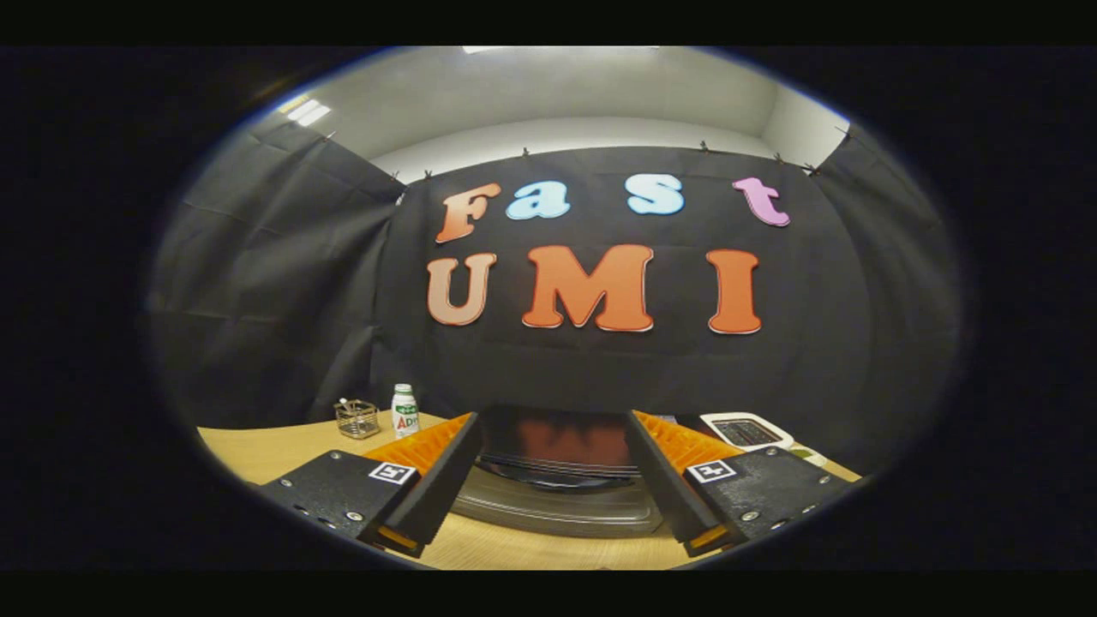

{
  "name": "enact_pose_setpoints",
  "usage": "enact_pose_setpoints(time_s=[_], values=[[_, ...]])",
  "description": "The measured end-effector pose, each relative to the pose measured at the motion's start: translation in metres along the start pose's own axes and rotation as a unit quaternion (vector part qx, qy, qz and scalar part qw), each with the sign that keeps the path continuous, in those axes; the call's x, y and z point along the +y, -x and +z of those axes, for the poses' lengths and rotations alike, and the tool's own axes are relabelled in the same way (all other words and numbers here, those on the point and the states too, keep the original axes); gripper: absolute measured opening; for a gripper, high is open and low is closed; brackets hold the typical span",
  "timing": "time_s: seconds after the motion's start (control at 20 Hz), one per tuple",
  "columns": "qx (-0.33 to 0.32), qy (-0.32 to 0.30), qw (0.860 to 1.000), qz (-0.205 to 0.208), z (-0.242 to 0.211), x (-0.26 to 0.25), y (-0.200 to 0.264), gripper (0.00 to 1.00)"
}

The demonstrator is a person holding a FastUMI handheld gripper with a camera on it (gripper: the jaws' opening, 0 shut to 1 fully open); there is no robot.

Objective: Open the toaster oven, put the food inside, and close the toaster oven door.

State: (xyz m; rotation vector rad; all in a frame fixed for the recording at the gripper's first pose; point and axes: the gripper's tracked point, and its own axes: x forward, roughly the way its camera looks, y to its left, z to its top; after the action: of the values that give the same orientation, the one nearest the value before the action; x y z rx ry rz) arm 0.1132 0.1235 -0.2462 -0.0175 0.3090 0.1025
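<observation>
The toaster oven (557, 501) stands on the wooden table (257, 458) just ahead of my gripper (553, 428). It has a glossy dark top and a curved silvery front facing me. Its body sits in the gap between the two fingers (446, 471), which stand wide apart on either side of it. I see no contact between the fingers and the oven. The gripper is open with nothing held. From this low angle I cannot tell whether the oven door is open or shut.
Beyond the left finger, a small wire basket (356, 418) and a white bottle with a green label (404, 410) stand at the back of the table. A white flat device (746, 431) lies beyond the right finger. Black cloth walls the booth close behind.
</observation>
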Motion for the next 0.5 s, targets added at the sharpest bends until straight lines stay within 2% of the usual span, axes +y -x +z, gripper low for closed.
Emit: enact_pose_setpoints(time_s=[0.3, 0.5], values=[[0.043, -0.028, 0.999, -0.005, -0.042, -0.001, -0.031, 0.99], [0.053, -0.019, 0.998, -0.010, -0.053, 0.003, -0.040, 0.99]])
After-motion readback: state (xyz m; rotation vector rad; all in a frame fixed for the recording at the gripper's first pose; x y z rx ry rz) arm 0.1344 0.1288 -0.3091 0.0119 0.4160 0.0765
